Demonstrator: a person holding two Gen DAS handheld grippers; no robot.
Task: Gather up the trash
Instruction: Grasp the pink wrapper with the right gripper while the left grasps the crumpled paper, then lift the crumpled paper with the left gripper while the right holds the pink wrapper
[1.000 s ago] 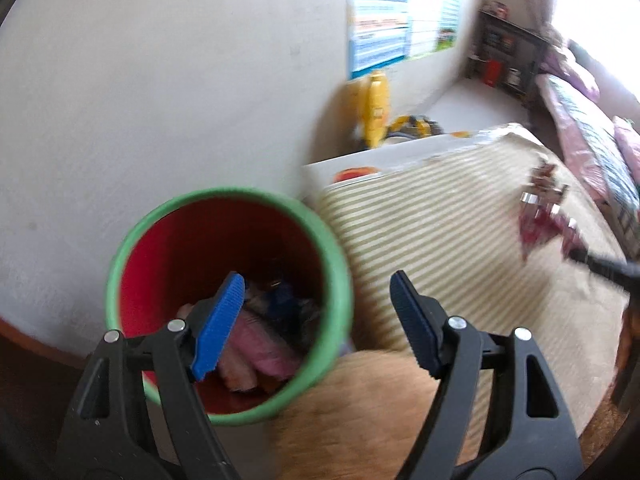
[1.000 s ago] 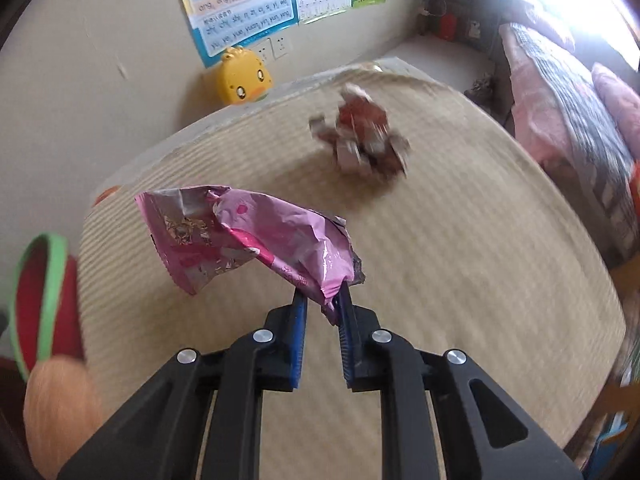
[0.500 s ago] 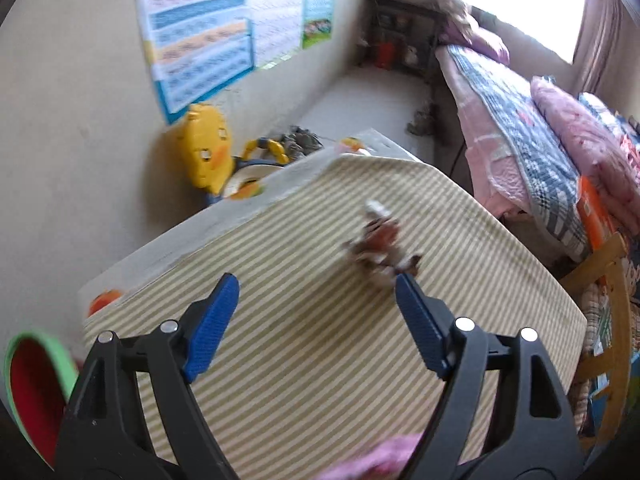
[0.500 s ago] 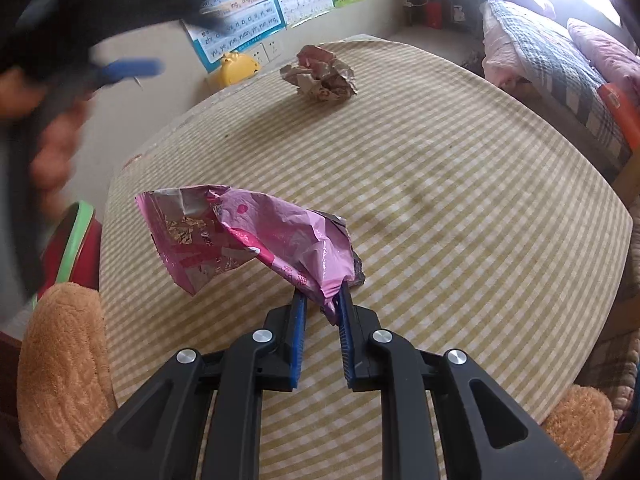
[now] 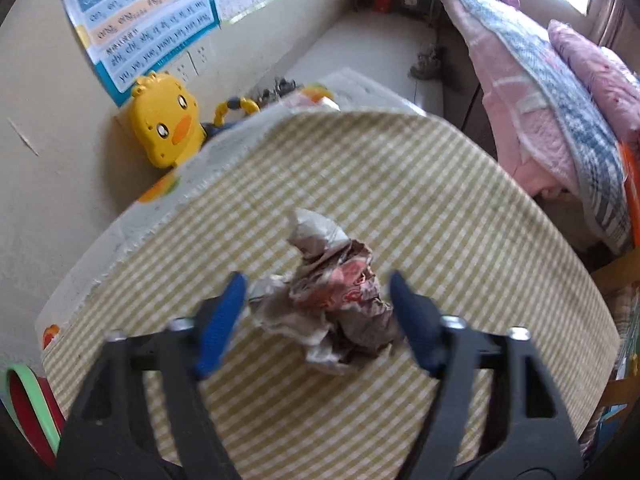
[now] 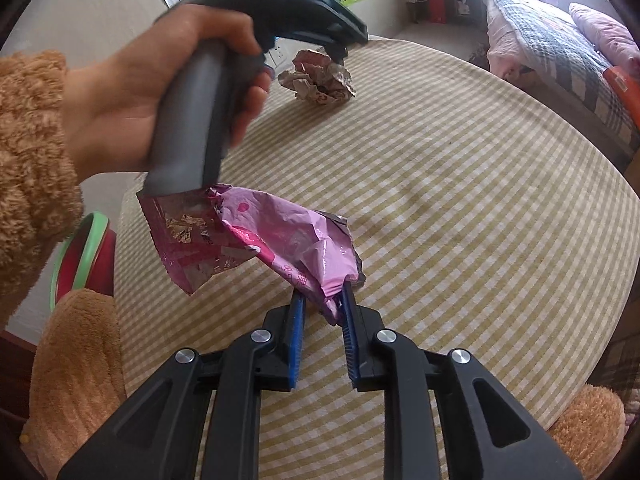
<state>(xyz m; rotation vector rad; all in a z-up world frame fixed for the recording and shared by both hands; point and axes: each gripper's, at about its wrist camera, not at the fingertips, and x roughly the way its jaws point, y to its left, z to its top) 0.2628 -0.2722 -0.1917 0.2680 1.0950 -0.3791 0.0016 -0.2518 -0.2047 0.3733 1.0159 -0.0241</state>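
The left gripper straddles the crumpled paper wad on the checked tablecloth, its jaws just closing in, the right pad at the paper, the left just short. The wad lies near the table's far edge; open cloth spreads to its right. The right gripper pinches the pink wrapper above the cloth. The red bin stands off the left edge

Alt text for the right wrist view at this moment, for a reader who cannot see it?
The right gripper pinches a pink foil wrapper above a yellow checked tablecloth. Further back a hand holds the left gripper over a crumpled paper ball; a green-rimmed red bin shows at left.
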